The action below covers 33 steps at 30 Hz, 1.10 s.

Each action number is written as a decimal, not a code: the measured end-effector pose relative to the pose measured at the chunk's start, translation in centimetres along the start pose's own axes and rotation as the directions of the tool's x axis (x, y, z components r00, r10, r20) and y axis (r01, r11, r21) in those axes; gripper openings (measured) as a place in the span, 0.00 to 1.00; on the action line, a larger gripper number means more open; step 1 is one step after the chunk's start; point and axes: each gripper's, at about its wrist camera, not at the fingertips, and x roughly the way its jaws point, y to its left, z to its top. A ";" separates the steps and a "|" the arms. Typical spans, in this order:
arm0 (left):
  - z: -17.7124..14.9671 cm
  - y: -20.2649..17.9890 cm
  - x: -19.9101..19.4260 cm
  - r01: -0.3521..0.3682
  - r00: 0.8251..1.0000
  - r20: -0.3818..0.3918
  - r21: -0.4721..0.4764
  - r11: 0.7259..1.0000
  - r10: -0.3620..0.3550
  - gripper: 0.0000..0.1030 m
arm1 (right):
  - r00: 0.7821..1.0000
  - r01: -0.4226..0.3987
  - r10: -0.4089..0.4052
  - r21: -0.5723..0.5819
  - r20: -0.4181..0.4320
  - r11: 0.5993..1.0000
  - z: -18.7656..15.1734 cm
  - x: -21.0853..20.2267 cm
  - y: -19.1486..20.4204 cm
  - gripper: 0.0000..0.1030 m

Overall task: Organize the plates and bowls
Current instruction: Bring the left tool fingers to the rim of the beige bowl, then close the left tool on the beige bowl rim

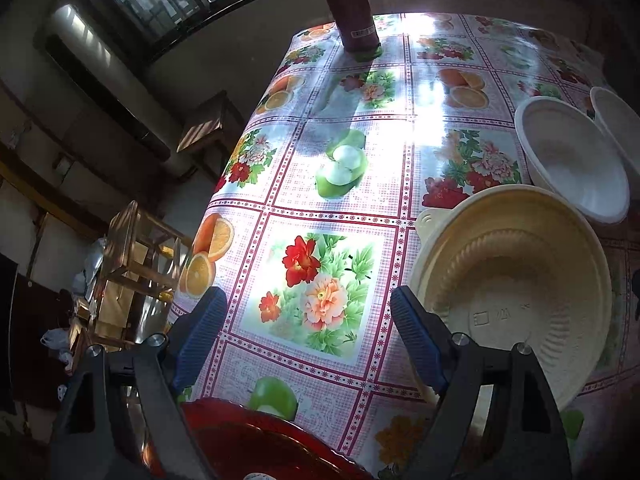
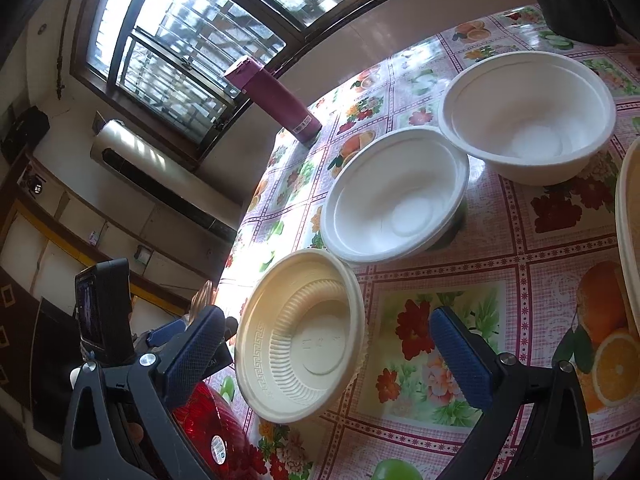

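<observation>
In the left wrist view my left gripper (image 1: 308,340) is open and empty above the flowered tablecloth. A cream plastic bowl (image 1: 516,280) sits just right of its right finger, and a red plate (image 1: 256,440) lies below the fingers at the near edge. A white bowl (image 1: 572,160) stands beyond the cream one, with a second white bowl (image 1: 618,120) at the right edge. In the right wrist view my right gripper (image 2: 324,356) is open, with the cream bowl (image 2: 304,336) between its fingers, not gripped. Two white bowls (image 2: 396,196) (image 2: 528,116) stand behind it. The red plate (image 2: 208,428) shows at lower left.
A maroon bottle (image 1: 354,4) stands at the table's far edge; it also shows in the right wrist view (image 2: 276,100). Another cream dish rim (image 2: 628,232) is at the right edge. Wooden stools (image 1: 140,264) stand left of the table. The table edge (image 1: 224,184) drops off to the left.
</observation>
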 end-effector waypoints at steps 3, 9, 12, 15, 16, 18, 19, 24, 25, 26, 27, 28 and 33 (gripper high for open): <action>0.0 -0.3 -0.1 0.006 1.000 0.001 0.002 1.000 -0.006 0.82 | 1.000 -0.002 0.002 0.012 -0.010 1.000 0.1 0.1 -0.3 1.00; 0.1 -0.2 -1.0 0.037 0.999 0.014 -0.003 0.999 -0.037 0.82 | 0.999 -0.027 0.029 0.049 -0.035 0.998 0.5 0.2 -0.9 1.00; 0.3 0.0 -1.1 0.083 0.997 0.002 -0.022 0.996 -0.082 0.82 | 0.998 -0.049 0.052 0.085 -0.040 0.995 0.7 -0.1 -1.6 0.99; 0.4 -0.1 -1.0 0.135 0.990 -0.021 -0.040 0.990 -0.136 0.82 | 0.996 -0.071 0.077 0.115 -0.051 0.991 0.9 -0.2 -2.1 0.99; 0.5 -0.2 -0.9 0.159 0.987 -0.032 -0.044 0.986 -0.160 0.82 | 0.995 -0.079 0.086 0.126 -0.052 0.989 0.9 -0.2 -2.2 0.99; 0.4 -0.6 -0.8 0.201 0.978 -0.053 -0.049 0.978 -0.203 0.82 | 0.993 -0.091 0.100 0.143 -0.059 0.986 1.0 -0.1 -2.5 0.99; 0.4 -0.8 -0.7 0.222 0.972 -0.065 -0.048 0.974 -0.225 0.82 | 0.992 -0.097 0.109 0.149 -0.068 0.984 1.1 0.0 -2.6 0.99; 0.3 -1.2 0.0 0.308 0.940 -0.122 -0.090 0.947 -0.317 0.82 | 0.979 -0.124 0.150 0.186 -0.134 0.975 0.9 1.0 -2.9 0.99; 0.2 -1.3 0.2 0.313 0.937 -0.131 -0.096 0.945 -0.323 0.82 | 0.978 -0.121 0.150 0.190 -0.145 0.974 0.8 1.2 -2.9 0.99; 0.1 -1.3 0.3 0.310 0.936 -0.141 -0.097 0.946 -0.322 0.82 | 0.976 -0.121 0.152 0.196 -0.153 0.973 0.8 1.4 -3.0 0.99; 0.0 -1.4 0.5 0.308 0.936 -0.147 -0.095 0.947 -0.319 0.82 | 0.975 -0.122 0.156 0.204 -0.160 0.971 0.7 1.5 -3.1 0.99; -0.1 -1.5 0.6 0.306 0.936 -0.151 -0.093 0.947 -0.317 0.82 | 0.973 -0.123 0.160 0.213 -0.167 0.969 0.7 1.8 -3.2 0.99; -0.8 -1.4 0.6 0.345 0.921 -0.153 -0.105 0.933 -0.358 0.82 | 0.974 -0.105 0.145 0.219 -0.173 0.970 0.6 2.1 -3.3 0.99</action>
